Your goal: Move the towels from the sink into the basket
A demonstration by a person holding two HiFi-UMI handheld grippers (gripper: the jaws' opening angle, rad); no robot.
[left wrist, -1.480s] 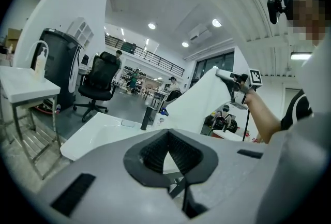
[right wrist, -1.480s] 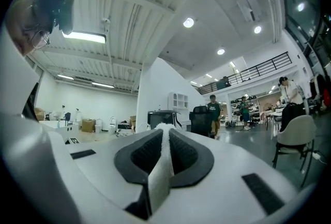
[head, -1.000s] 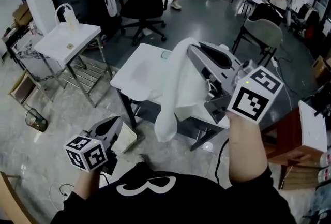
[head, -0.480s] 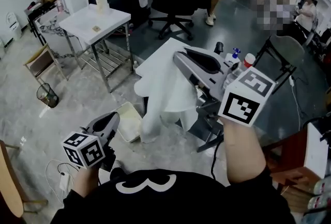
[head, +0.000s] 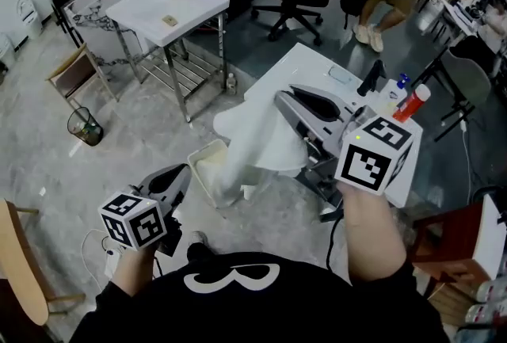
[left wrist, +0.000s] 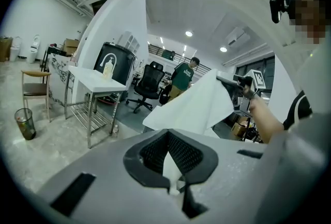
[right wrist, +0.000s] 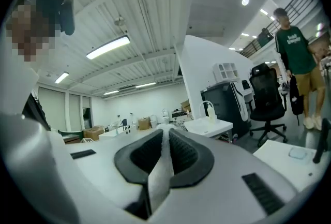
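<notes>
White towel (head: 257,145) hangs from jaws of level right gripper (head: 285,98).

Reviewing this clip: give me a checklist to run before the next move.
1. Right gripper clamped on the white towel: ok.
2. Towel's lower end reaches the white basket: ok.
3. Towel fully inside the basket: not ok; most hangs above.
4. Left gripper empty: cannot tell; a white sliver shows between its jaws.
5. Left gripper apart from the hanging towel: ok.
</notes>
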